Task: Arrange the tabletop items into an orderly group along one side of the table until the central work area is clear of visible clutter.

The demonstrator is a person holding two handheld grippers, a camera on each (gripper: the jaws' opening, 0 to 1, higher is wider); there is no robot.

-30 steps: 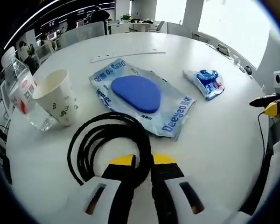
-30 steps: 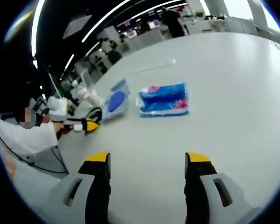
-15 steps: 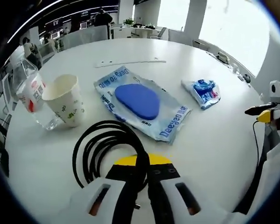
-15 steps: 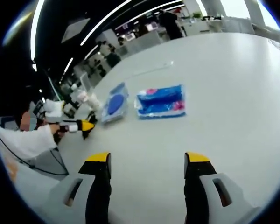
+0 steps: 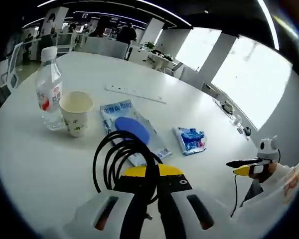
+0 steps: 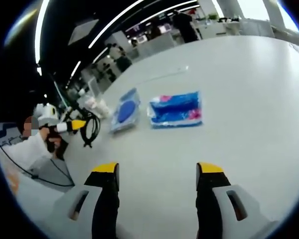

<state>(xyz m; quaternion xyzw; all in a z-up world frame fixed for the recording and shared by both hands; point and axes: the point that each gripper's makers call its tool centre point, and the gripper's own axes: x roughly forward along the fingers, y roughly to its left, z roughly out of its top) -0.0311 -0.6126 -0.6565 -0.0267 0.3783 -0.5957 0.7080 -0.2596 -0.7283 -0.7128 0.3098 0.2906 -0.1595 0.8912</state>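
Black cable lifted off the counter — gripped in left tongs; transfer pending. Right tongs held open, empty.

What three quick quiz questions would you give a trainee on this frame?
1. True or false: the left claw is shut on the black cable coil.
2. Which stands closest to the water bottle? A. paper cup B. blue tissue pack C. wipes pack
3. Fill in: the right claw is ____.

Key: 1 true; 2 A; 3 open, holding nothing.
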